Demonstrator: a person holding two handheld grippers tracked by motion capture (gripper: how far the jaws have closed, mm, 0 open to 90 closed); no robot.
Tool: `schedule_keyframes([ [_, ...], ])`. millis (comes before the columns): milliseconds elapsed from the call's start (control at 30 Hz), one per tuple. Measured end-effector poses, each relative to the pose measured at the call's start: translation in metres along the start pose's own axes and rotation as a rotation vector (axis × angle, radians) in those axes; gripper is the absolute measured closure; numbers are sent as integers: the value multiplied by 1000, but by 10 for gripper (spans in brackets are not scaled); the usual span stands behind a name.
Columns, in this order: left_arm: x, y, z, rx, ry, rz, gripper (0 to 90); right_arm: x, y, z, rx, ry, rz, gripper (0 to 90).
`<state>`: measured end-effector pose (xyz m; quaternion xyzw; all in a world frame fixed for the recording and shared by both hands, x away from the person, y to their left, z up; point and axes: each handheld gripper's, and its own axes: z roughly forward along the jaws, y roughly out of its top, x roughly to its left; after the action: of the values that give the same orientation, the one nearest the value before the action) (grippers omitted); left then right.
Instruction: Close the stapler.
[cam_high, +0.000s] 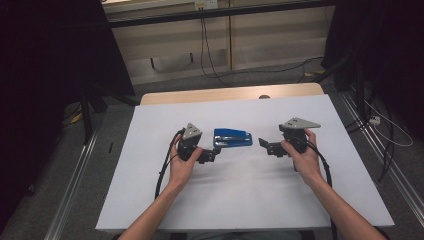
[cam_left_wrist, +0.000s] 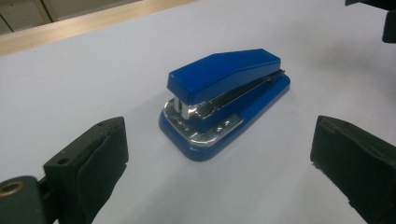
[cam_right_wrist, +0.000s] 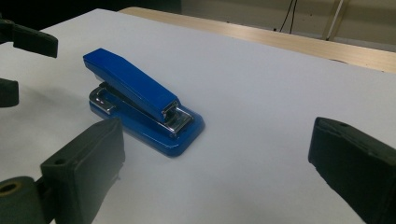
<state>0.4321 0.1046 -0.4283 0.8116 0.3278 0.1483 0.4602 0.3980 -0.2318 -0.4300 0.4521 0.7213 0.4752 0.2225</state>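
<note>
A blue stapler (cam_high: 232, 137) lies flat on the white table (cam_high: 240, 200), between the two grippers. It rests on its base, with the top arm down.

The left gripper (cam_high: 214, 153) is held in the person's left hand (cam_high: 181, 167). Its jaws stand wide open and nothing is between the pads. In the high view its tips are just beside the left end of the stapler, and I cannot tell if they touch it. In the left gripper view the stapler (cam_left_wrist: 223, 100) is in front of the jaws, in the middle of the gap but farther out than the tips, with its metal end turned toward this gripper. The left gripper (cam_left_wrist: 219, 154) does not press on it.

The right gripper (cam_high: 266, 145) is held in the right hand (cam_high: 305, 157). Its jaws are also wide open and empty. In the high view it stands near the right end of the stapler, with a small strip of bare table between them. In the right gripper view the stapler (cam_right_wrist: 140, 100) is ahead and toward the left jaw, not between the pads of the right gripper (cam_right_wrist: 217, 154). Behind the stapler, at the left edge of this view, the jaws of the other gripper are seen, also apart.

A wooden edge (cam_high: 230, 93) of the table runs on the far side of both grippers.
</note>
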Motion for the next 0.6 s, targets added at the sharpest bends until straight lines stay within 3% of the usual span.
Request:
schedule_keyframes([
  [167, 2, -5, -8, 0, 33, 2, 44, -1, -3, -6, -9, -22, -6, 38],
  [233, 3, -9, -12, -23, 55, -7, 51, -1, -5, -8, -3, -27, -5, 38],
  [400, 3, -10, -19, -46, 40, -17, 56, -1, -8, -15, -1, -46, -23, 38],
  [500, 3, -14, -25, -31, 34, -8, 54, -1, -9, -18, -13, -56, -22, 38],
  [600, 4, -18, -33, -38, 55, -8, 52, -1, -10, -22, -24, -61, -16, 38],
])
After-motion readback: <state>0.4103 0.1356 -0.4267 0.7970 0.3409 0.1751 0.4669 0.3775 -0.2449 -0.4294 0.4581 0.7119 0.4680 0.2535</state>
